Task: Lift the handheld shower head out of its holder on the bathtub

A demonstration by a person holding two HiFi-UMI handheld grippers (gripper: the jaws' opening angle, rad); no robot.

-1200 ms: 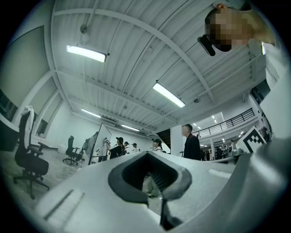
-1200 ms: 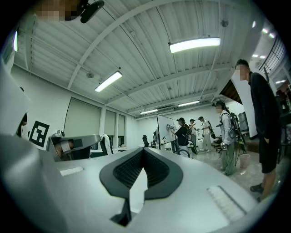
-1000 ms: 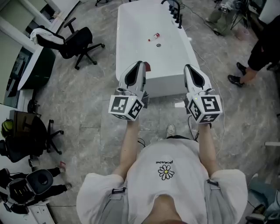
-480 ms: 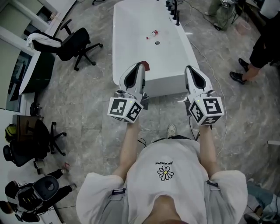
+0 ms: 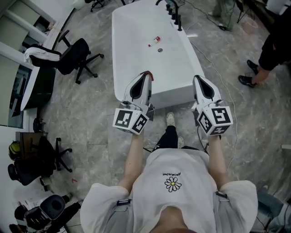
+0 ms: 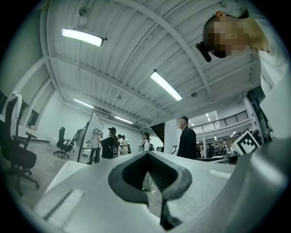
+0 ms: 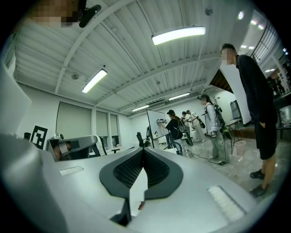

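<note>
Handheld shower head (image 5: 175, 11): judged to sit among the dark fittings (image 5: 180, 22) on the far right rim of the bathtub (image 5: 132, 68); too small to single out. In the tub: small red-and-white item (image 5: 154, 41) beside the drain (image 5: 160, 49). Left gripper (image 5: 146, 74) and right gripper (image 5: 197, 78) level over the near end, jaws closed on nothing. Probably approaching, holder well apart.

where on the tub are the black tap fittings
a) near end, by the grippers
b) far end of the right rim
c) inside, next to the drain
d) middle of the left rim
b: in the head view the black fittings stand along the right rim of the bathtub, up at its far end.
</note>
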